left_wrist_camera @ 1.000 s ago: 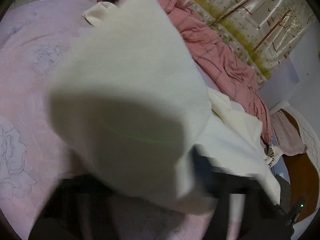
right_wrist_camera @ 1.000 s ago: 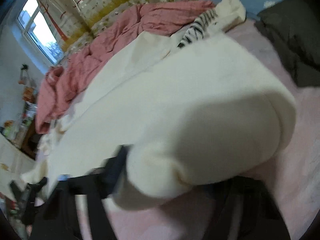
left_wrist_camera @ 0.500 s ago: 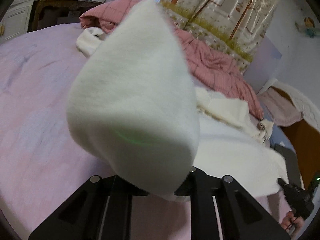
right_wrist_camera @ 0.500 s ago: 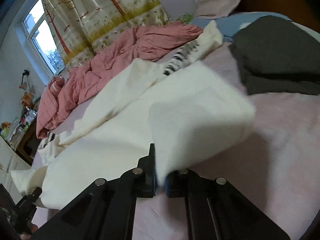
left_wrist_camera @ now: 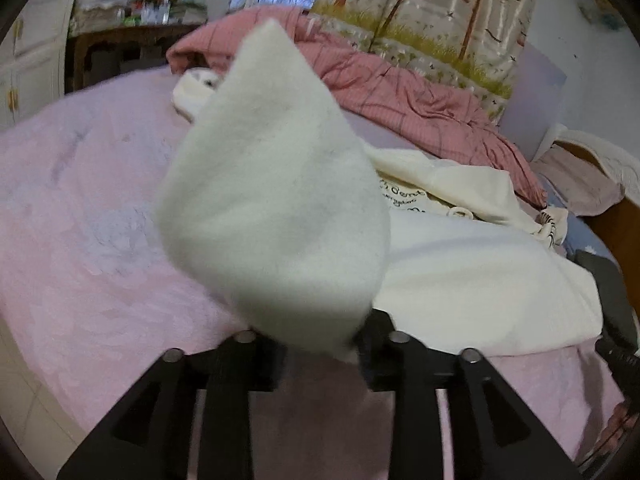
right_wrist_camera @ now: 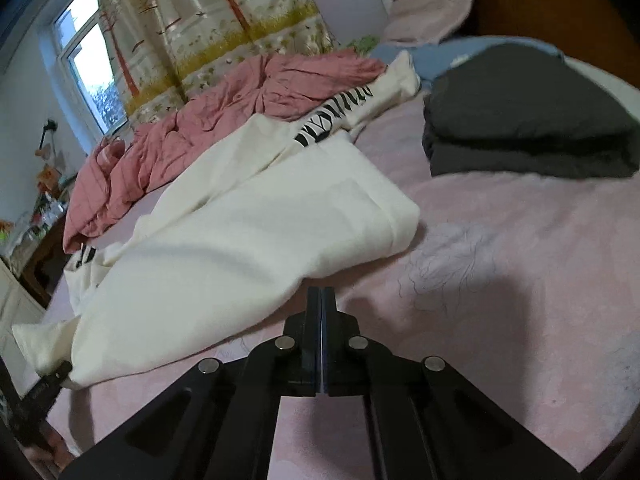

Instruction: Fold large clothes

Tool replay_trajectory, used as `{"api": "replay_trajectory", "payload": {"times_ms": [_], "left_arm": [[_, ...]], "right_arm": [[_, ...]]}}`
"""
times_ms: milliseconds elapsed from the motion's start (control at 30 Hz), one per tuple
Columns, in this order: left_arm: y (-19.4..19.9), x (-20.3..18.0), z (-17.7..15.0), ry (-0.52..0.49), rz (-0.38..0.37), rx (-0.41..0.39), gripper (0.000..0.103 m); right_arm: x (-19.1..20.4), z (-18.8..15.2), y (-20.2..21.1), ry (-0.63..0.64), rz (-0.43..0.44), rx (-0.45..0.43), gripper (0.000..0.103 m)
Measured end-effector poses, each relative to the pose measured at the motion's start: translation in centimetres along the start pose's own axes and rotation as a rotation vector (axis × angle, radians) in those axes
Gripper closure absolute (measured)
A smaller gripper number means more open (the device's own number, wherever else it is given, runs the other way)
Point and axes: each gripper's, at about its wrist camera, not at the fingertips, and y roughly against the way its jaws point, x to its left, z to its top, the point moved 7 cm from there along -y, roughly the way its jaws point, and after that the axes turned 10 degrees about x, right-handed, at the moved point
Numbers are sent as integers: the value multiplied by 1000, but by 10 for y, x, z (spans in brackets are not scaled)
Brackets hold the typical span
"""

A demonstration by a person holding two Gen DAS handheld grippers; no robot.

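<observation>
A large cream garment (right_wrist_camera: 248, 224) lies partly folded across the pink bed sheet (right_wrist_camera: 520, 280). In the left wrist view a lifted corner of the same cream garment (left_wrist_camera: 276, 216) bulges up in front of the camera and hides my left gripper (left_wrist_camera: 320, 344) tips; the cloth runs down between the black fingers, which look closed on it. The rest of the garment (left_wrist_camera: 480, 280) lies to the right. My right gripper (right_wrist_camera: 321, 300) is shut with jaws pressed together, just below the garment's near edge, holding nothing.
A crumpled pink quilt (right_wrist_camera: 224, 96) lies along the far side of the bed by the tree-print curtain. A folded dark grey garment (right_wrist_camera: 528, 120) sits at the right. A zebra-striped cloth (right_wrist_camera: 332, 116) lies beyond the cream garment. A dark desk (left_wrist_camera: 120, 52) stands far left.
The right gripper has let go of the cream cloth, which dropped flat onto the bed, and its jaws closed empty. The left gripper still holds its corner, raised and pulled back.
</observation>
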Motion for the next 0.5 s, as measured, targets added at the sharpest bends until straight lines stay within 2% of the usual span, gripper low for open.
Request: {"api": "replay_trajectory", "payload": {"times_ms": [33,133,267,333,400,500], "left_arm": [[5,-3,-2,-12,-2,-17,57],[16,-11,-9,-40,1,-59,48],[32,-27,-8,-89,3,-125,44],[46,-30,-7,-104,-11,-180,43],[60,-39,-6,-121,-20,-214,42],[79,-60,-9,-151,-69,-262,36]], "right_arm": [[0,1,0,1,7,3,103],[2,4,6,19,8,-22,103],[5,11,16,61,17,-29,98],[2,15,21,64,21,-40,84],[-7,19,23,53,-20,-43,73],[-18,24,29,47,-24,-53,72]]}}
